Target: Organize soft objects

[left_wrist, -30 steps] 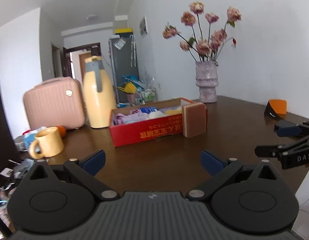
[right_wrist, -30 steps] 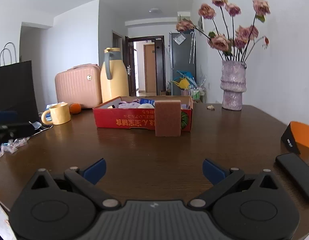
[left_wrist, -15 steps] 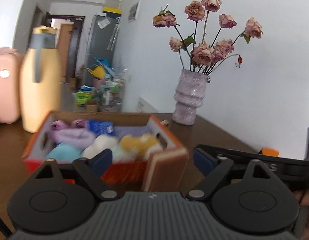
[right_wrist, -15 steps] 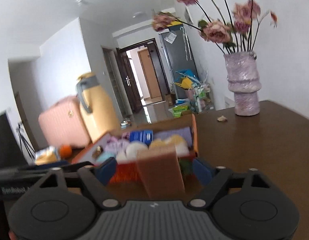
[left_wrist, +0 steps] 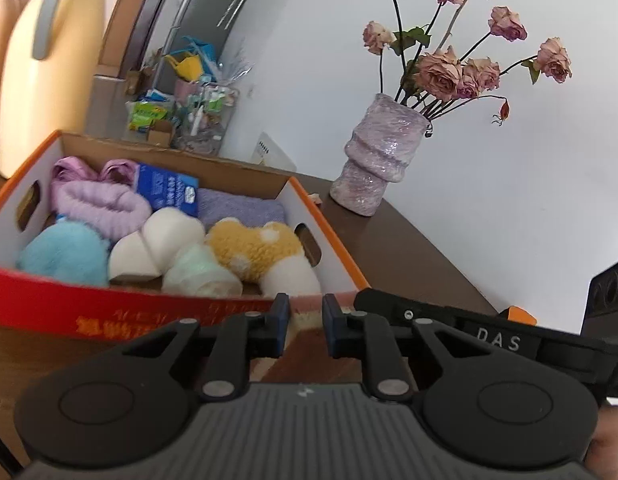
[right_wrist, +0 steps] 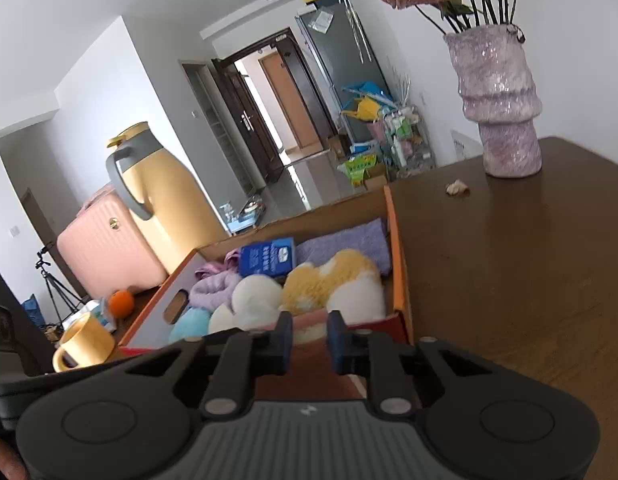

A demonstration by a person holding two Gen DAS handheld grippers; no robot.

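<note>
A red and orange cardboard box (left_wrist: 49,304) holds several soft things: purple, blue, white and yellow plush pieces (left_wrist: 253,248). A brown and cream sponge (left_wrist: 305,320) stands against the box's near wall. My left gripper (left_wrist: 303,320) is shut on the sponge's top edge. My right gripper (right_wrist: 309,332) is shut on the same sponge (right_wrist: 309,330) from the other side, and its arm shows in the left wrist view (left_wrist: 469,332). The box also shows in the right wrist view (right_wrist: 399,264).
A purple vase of dried roses (left_wrist: 377,164) stands on the dark wooden table (right_wrist: 509,280) to the right of the box. A yellow thermos (right_wrist: 161,196), pink suitcase (right_wrist: 105,248), orange (right_wrist: 121,302) and yellow mug (right_wrist: 83,344) are left of the box.
Both grippers moved forward from the table's near side to the sponge at the box, then closed from wide open onto the sponge's top edge.
</note>
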